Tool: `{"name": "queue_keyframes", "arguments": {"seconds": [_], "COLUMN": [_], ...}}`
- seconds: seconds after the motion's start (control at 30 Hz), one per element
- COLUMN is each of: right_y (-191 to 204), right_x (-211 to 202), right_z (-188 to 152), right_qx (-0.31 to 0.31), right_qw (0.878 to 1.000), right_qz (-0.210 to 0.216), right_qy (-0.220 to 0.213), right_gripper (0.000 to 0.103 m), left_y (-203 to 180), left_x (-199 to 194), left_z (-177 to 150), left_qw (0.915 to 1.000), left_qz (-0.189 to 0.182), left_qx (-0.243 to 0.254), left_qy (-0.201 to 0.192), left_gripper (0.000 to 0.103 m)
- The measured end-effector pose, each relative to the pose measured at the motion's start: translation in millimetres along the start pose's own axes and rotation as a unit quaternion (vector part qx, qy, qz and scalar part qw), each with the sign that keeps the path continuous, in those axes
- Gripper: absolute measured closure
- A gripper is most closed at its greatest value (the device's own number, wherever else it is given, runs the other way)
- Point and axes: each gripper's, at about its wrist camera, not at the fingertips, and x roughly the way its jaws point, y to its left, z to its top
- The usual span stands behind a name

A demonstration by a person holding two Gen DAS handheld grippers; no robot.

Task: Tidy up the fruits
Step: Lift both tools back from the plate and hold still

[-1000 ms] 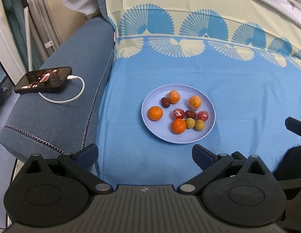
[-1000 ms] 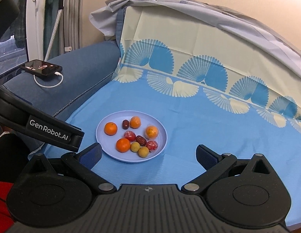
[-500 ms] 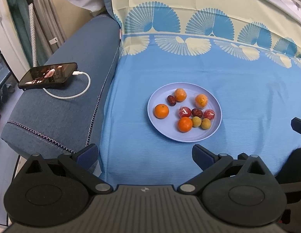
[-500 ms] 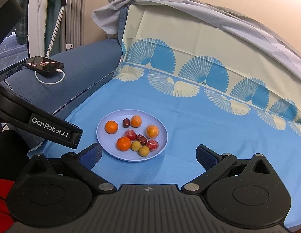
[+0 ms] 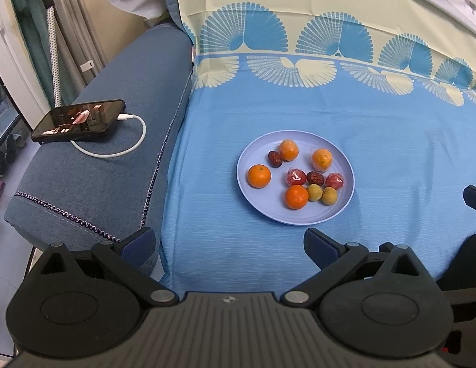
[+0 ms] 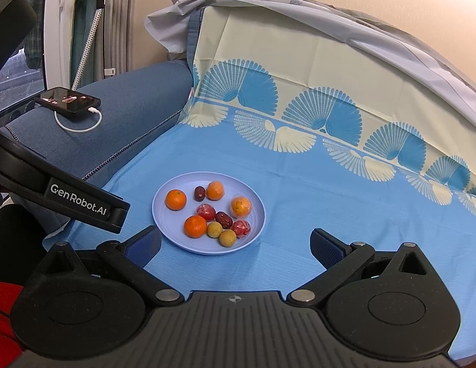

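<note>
On the blue cloth (image 5: 391,141), a round plate (image 5: 262,208) of fruits (image 5: 296,196) is seen, no long axis shown. Near it, the left gripper (image 5: 228,242) and right gripper (image 6: 234,245) are held released, empty.

The only readable text is "GenRobot.AI", in white letters on the black body of the left gripper (image 6: 84,207), seen at near left in the right wrist view. Nothing else bears legible writing.
</note>
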Motion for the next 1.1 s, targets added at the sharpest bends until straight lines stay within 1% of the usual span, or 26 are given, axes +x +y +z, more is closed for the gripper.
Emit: {"name": "queue_keyframes", "arguments": {"seconds": [0.97,1.1], "right_y": [0.0,0.2], "right_x": [0.6,0.8], "right_z": [-0.1,0.0], "right_qx": [-0.001,0.000], "right_qw": [1.000,1.000], "right_qz": [0.001,0.001], "right_qy": [0.000,0.001], "right_gripper": [0.001,0.001], "left_y": [-0.3,-0.4], "left_x": [2.5,3.2], "left_z": [0.5,0.1], "left_qw": [1.0000,0.9999], "left_qz": [0.002,0.008], "left_qx": [0.006,0.009], "left_qy": [0.003,0.002], "left_gripper": [0.000,0.000]}}
